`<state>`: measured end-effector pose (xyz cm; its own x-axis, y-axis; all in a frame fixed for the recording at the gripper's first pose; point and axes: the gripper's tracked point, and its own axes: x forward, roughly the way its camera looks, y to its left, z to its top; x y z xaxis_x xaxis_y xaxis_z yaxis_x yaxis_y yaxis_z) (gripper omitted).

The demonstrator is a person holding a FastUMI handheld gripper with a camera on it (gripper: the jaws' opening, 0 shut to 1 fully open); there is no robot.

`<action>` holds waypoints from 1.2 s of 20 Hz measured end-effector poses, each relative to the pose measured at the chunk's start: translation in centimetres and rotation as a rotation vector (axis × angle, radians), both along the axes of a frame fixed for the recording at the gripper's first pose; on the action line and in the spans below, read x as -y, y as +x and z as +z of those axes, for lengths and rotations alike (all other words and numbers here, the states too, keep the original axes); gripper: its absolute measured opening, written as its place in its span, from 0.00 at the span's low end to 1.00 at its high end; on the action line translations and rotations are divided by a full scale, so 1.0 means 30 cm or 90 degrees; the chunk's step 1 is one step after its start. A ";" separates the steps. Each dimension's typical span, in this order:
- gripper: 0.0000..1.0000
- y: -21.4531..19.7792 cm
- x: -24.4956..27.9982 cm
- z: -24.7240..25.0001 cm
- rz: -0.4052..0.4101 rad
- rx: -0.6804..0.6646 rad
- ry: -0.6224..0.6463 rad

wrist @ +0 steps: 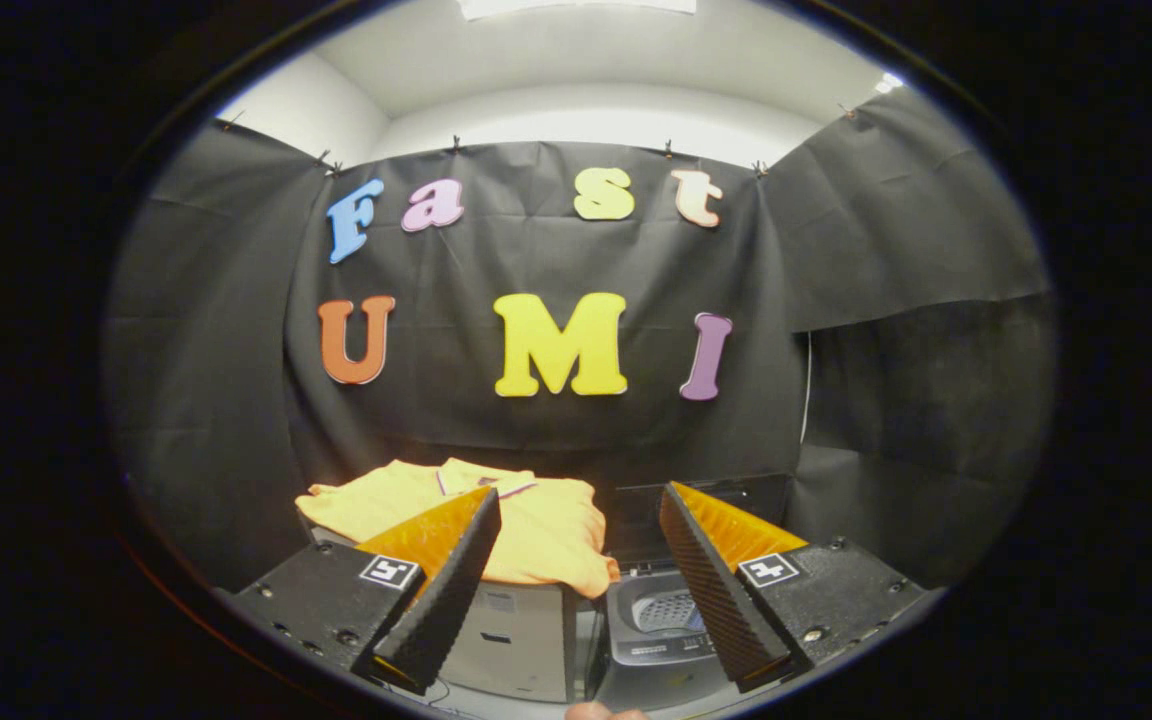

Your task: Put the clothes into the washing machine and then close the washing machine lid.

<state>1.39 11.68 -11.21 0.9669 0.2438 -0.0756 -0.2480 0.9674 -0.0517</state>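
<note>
A yellow-orange shirt (536, 525) lies folded on top of a pale cabinet (511, 640), beyond my left finger and partly behind it. To its right, lower down, a small grey top-loading washing machine (661, 625) stands with its lid (706, 515) raised, so the perforated drum shows inside. My gripper (581, 505) is open, held well above and short of both, with nothing between its fingers. The machine's opening lies in the gap between the fingers, close to the right one.
Black cloth walls close the booth at the back and on both sides. The cabinet and the machine stand side by side against the back wall. A fingertip of a person (601, 712) shows just below the fingers.
</note>
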 end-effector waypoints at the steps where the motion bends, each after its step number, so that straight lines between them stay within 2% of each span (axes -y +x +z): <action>1: 1.00 0.003 -0.029 -0.001 0.007 0.000 -0.006; 6: 1.00 0.068 -0.161 -0.014 0.051 -0.015 -0.005; 13: 1.00 0.275 -0.360 -0.035 0.140 -0.072 0.007; 19: 1.00 0.506 -0.547 -0.114 0.211 -0.177 -0.005; 24: 1.00 0.612 -0.693 -0.169 0.250 -0.295 -0.032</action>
